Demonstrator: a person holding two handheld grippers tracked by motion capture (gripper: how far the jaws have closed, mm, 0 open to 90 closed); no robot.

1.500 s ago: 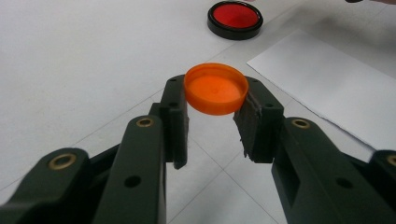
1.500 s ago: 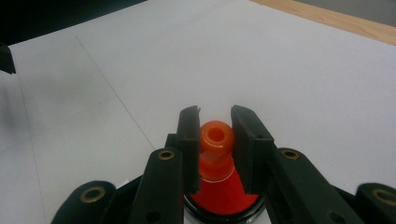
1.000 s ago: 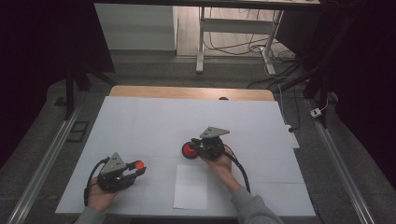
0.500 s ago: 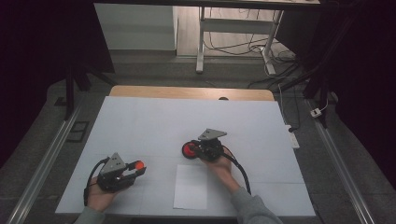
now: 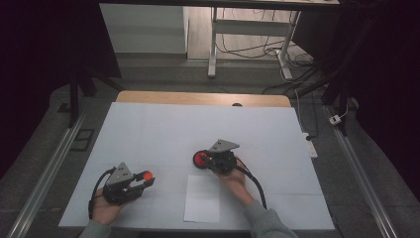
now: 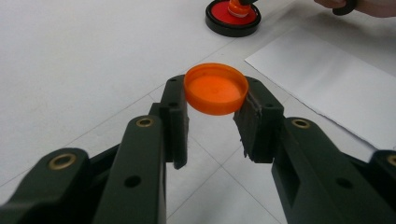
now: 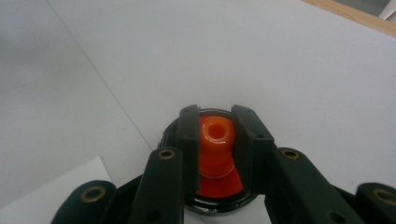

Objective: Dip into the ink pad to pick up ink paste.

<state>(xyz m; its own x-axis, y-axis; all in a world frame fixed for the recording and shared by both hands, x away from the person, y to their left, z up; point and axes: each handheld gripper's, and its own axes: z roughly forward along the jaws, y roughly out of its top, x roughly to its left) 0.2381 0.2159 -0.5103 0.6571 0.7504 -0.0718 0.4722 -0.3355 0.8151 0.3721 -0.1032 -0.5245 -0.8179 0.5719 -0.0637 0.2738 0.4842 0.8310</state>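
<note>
On the desk (image 5: 163, 129), the right gripper (image 7: 216, 140) squeezes a stamp (image 7: 215, 140) on the red pad (image 5: 200, 159). The left gripper (image 6: 215, 109) grips an orange cap (image 6: 215, 88). Tipping could smear ink on the paper (image 5: 203, 198).

Red pad (image 7: 219, 186) half behind jaws
</note>
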